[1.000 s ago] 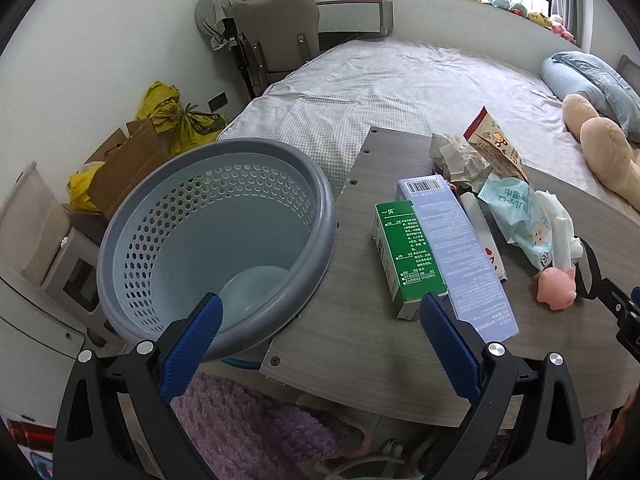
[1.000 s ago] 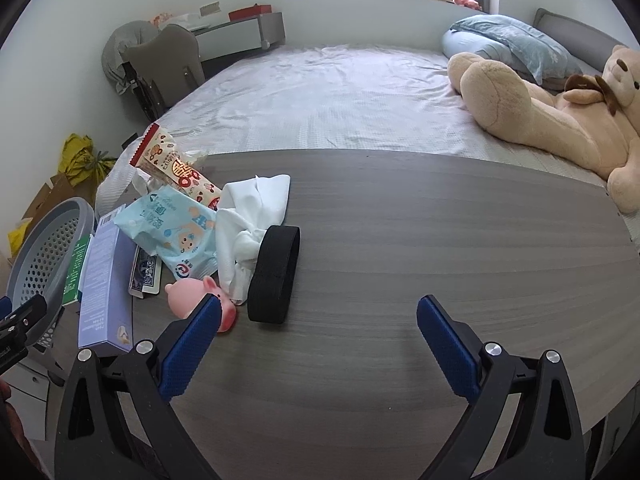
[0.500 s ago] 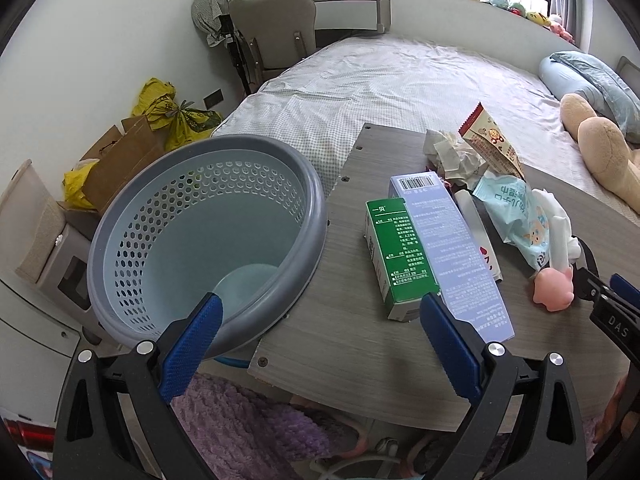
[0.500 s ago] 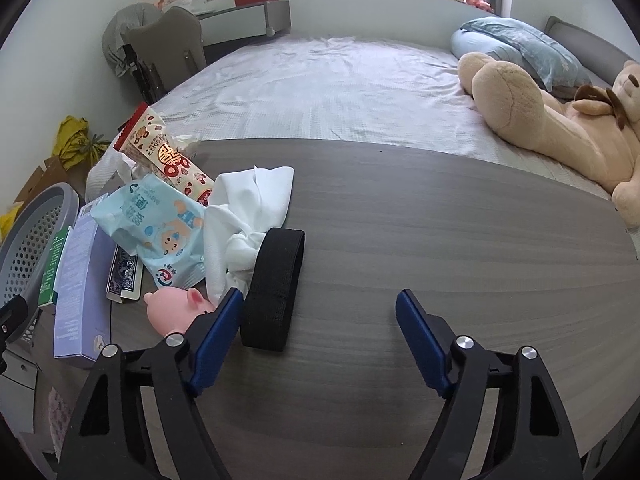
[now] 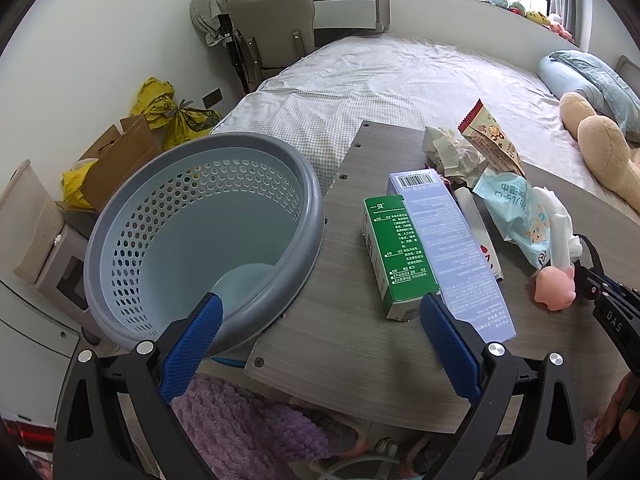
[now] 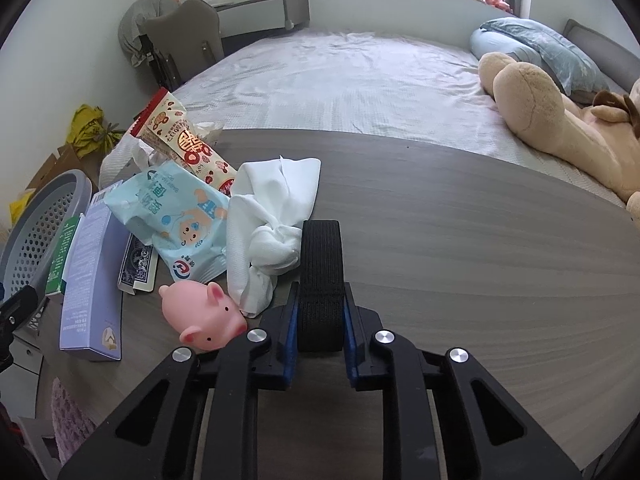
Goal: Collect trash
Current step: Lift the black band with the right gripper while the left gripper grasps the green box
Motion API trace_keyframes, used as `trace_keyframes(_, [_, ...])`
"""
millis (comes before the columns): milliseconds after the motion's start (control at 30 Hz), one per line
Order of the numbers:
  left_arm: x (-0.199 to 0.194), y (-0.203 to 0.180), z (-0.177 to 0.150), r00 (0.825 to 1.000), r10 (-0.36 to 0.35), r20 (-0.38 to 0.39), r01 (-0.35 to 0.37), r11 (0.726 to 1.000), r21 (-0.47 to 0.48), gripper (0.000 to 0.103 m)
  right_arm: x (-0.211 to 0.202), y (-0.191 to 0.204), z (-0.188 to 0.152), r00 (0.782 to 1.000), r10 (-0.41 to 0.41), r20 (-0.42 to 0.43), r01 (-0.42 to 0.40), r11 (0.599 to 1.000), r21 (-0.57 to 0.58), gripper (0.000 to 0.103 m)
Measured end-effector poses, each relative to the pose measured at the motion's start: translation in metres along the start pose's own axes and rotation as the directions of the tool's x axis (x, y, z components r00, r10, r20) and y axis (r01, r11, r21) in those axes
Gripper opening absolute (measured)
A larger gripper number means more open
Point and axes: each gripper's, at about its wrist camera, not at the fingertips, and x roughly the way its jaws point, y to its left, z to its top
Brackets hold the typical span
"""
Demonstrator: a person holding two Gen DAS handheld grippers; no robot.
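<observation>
The right gripper has just closed its jaws, and its blue pads now clamp the near end of a black elastic band that lies on the grey table. Just left of its fingers sits a pink toy pig, and ahead to the left a knotted white cloth touches the band. Farther left lie a blue wipes packet and a red snack wrapper. The left gripper stands wide open, holding nothing. A grey basket sits ahead beyond its left finger, a green box and a lilac box just ahead of its right finger.
</observation>
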Motion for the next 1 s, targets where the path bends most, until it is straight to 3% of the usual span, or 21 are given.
trace_keyframes(433, [0.005, 0.003, 0.001, 1.0, -0.016, -0.012, 0.015, 1.0, -0.018, 0.094, -0.023, -0.015, -0.002, 0.998, 0.048, 0.037, -0.05, 0.997, 0.05, 0.019])
trace_keyframes(1000, [0.022, -0.014, 0.005, 0.998, -0.033, -0.044, 0.034, 0.999, 0.001, 0.094, -0.024, -0.021, -0.006, 0.997, 0.075, 0.033, -0.077, 0.995, 0.069, 0.019])
